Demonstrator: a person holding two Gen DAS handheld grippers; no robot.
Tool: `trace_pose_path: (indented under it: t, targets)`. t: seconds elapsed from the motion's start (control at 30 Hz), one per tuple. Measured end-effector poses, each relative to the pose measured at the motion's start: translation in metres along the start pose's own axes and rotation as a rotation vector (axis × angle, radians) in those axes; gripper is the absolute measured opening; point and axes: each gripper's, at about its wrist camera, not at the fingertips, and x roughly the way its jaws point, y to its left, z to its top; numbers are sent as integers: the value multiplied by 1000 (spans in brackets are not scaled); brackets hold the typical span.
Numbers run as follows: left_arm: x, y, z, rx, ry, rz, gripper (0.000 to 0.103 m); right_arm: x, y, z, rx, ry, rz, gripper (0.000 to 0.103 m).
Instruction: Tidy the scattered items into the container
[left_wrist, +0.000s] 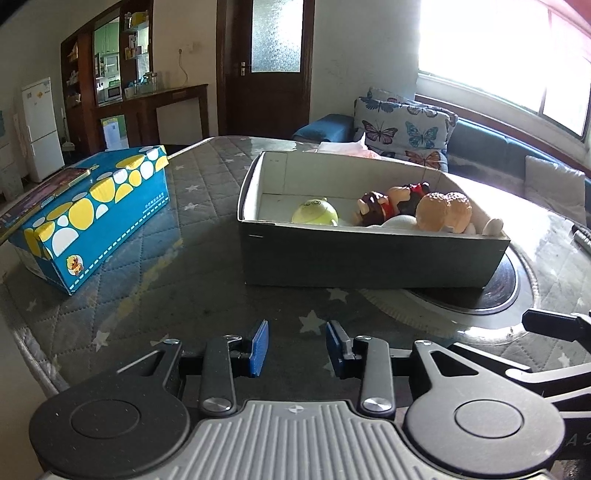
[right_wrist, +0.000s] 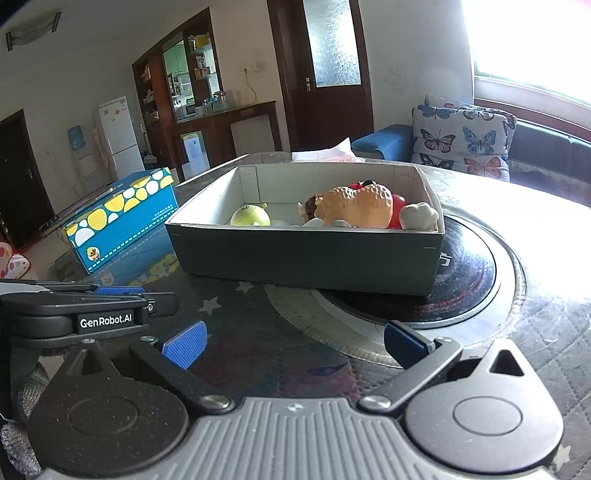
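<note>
**Both grippers empty, box looks loaded**

Fingers on the left gripper (left_wrist: 297, 347) sit a bit apart, holding nothing; the right gripper (right_wrist: 295, 341) is spread wide, also empty. The toys (right_wrist: 354, 210) are piled in the cardboard box (right_wrist: 306, 254) on the table (left_wrist: 184, 295). I'd guess it's basically done, so just scan around the blue carton (left_wrist: 92, 218) for strays and keep clear of the box wall.
</note>
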Motion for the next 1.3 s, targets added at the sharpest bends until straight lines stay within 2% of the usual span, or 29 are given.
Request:
trace_pose_path:
  t: [1.3]
  targets:
    - [31, -6, 16, 8, 16, 28, 36, 25, -11, 13, 29, 26, -13, 103]
